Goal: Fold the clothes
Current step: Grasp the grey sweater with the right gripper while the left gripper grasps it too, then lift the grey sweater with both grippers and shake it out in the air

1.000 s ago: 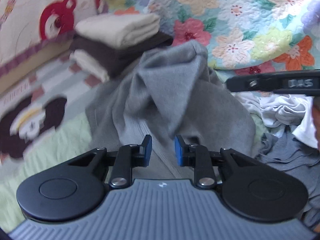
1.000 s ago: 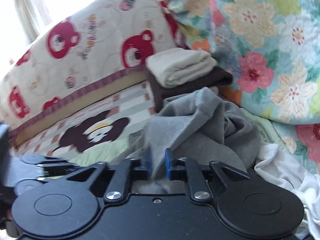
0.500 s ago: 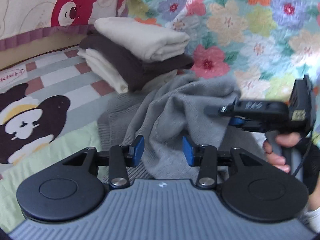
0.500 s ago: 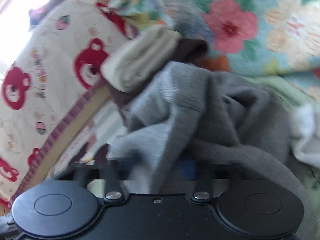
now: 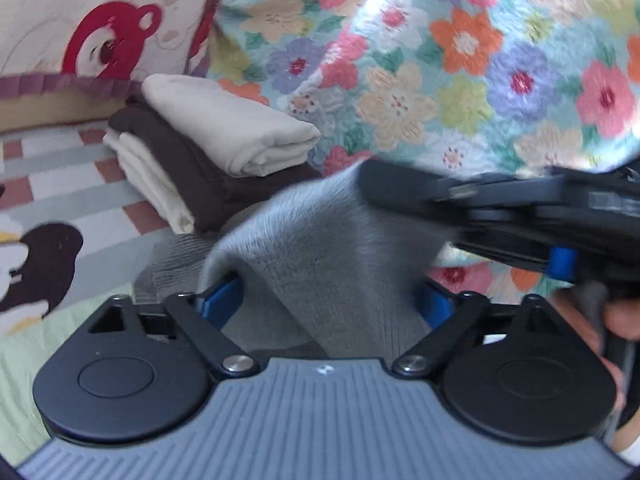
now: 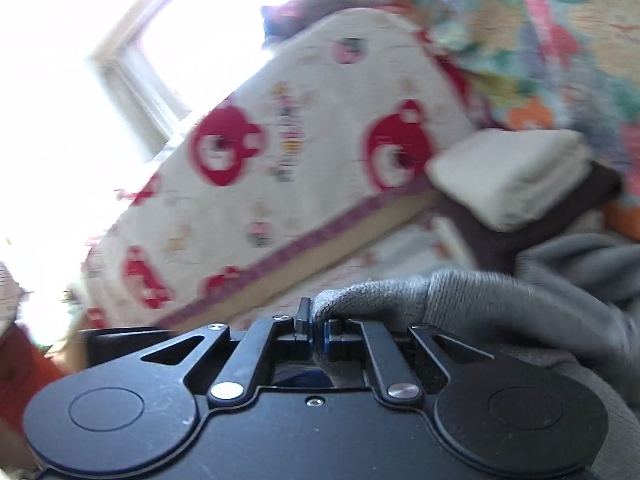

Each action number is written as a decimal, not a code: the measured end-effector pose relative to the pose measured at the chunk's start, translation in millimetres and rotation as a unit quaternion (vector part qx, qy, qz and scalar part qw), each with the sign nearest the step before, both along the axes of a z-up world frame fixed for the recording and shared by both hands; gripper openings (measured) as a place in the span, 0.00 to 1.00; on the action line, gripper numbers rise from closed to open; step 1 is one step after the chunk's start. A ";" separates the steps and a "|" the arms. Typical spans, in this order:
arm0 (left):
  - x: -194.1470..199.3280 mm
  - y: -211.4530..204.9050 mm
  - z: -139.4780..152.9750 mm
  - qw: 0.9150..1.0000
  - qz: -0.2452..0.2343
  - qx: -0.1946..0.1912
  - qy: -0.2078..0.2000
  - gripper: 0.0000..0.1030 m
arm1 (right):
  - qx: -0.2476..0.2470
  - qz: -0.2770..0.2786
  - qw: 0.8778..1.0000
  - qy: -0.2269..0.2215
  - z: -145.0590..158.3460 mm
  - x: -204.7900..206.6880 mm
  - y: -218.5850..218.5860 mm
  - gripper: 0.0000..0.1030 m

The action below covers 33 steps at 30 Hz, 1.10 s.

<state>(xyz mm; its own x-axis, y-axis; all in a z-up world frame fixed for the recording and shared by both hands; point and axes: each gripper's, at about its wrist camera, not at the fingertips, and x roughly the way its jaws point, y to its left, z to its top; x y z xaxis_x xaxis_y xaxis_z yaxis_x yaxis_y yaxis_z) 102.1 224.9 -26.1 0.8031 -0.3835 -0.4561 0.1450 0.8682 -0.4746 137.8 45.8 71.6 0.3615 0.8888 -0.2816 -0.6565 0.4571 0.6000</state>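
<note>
While right gripper [image 6: 317, 330] pinches grey sweater [image 5: 340, 248], left gripper [image 5: 330, 304] jaws opening, sweater between them unpressed; folded stack [image 5: 208, 148] behind sweater.

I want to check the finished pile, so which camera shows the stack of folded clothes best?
The left wrist view: the stack of folded clothes is sharp there, with cream, dark brown and cream layers visible. The right wrist view shows the stack blurred by motion, at the frame's right side.

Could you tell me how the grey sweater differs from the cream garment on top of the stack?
The grey sweater is unfolded and rumpled; the cream garment is folded flat. The grey sweater hangs pinched in the right tool; the cream garment rests on a brown one.
</note>
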 end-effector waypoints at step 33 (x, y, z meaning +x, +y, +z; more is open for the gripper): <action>3.7 110.7 -58.6 0.966 0.219 0.012 0.134 0.09 | -0.411 -0.229 0.882 -0.033 -119.5 121.2 -77.1 0.70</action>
<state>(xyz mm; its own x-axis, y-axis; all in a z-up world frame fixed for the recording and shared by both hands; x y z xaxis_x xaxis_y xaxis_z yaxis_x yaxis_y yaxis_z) 105.8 335.7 -84.6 0.7379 -0.0201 -0.6746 -0.3637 0.8301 -0.4226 259.1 -31.3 -47.9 0.6694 0.1506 -0.7275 -0.3111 0.9461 -0.0904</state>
